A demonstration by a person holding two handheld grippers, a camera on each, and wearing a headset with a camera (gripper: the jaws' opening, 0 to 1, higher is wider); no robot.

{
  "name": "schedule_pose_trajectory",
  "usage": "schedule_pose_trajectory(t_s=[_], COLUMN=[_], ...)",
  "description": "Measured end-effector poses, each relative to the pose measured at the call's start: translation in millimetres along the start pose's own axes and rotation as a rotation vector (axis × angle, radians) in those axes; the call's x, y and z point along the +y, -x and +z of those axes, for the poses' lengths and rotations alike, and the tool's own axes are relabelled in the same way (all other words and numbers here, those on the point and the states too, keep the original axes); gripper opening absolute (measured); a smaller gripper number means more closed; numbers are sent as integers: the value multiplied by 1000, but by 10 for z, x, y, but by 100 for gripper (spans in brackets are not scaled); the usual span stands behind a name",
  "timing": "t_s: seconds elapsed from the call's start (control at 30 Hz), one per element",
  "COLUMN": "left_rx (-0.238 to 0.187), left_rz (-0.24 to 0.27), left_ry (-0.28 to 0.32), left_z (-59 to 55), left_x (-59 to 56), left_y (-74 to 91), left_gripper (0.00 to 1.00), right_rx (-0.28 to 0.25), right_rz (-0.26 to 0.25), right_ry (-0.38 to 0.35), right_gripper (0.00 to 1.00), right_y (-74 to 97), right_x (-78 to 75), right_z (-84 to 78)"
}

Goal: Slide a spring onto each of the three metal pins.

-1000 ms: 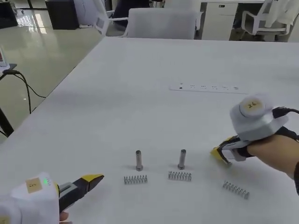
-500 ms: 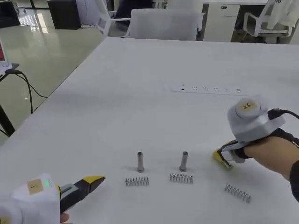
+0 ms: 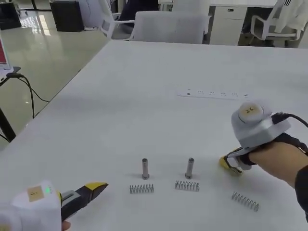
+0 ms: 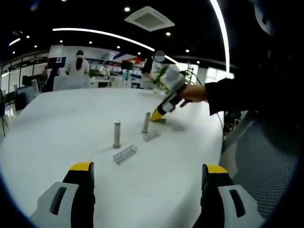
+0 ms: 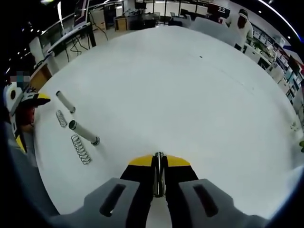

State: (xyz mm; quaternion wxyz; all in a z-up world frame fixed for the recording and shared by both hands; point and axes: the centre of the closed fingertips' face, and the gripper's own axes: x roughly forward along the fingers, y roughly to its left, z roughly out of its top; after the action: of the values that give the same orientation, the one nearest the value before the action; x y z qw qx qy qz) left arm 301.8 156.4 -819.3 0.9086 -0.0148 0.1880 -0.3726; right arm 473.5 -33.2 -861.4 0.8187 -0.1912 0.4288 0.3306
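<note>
Two metal pins (image 3: 145, 169) (image 3: 190, 168) stand upright on the white table (image 3: 144, 96). One spring lies in front of each, the left spring (image 3: 141, 189) and the middle spring (image 3: 187, 186). A third spring (image 3: 245, 201) lies further right. My right gripper (image 3: 227, 163) rests its yellow tips low on the table right of the pins. Its jaws are shut on a thin metal piece (image 5: 158, 175), apparently a pin. My left gripper (image 3: 94, 190) hovers at the near left, open and empty (image 4: 147, 173), pointing at the pins (image 4: 117, 134) (image 4: 146, 122).
A white power strip (image 3: 211, 93) is set into the table further back. Office chairs (image 3: 163, 24) stand at the far edge. A cable (image 3: 26, 96) hangs over the floor at the left, beyond the table's left edge.
The head camera has drifted slightly. My right gripper's body has tilted a little more upright while its tips stay by the table. The pins, the springs and the left gripper have not moved.
</note>
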Motion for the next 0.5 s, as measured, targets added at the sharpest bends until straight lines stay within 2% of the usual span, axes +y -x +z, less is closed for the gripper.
schedule_pose_trajectory(t_s=[0.23,0.5], left_rx=[-1,-9], left_rz=[-5,-9], left_ry=[-11,-23], left_z=[28,73], left_x=[-10,-22], left_y=[-13,-18], left_gripper=[91,91], right_rx=[-43,-73], right_rz=[15,1], right_ry=[-22,-13], right_gripper=[5,5], right_y=[199,403], right_x=[70,109], right_z=[64,48])
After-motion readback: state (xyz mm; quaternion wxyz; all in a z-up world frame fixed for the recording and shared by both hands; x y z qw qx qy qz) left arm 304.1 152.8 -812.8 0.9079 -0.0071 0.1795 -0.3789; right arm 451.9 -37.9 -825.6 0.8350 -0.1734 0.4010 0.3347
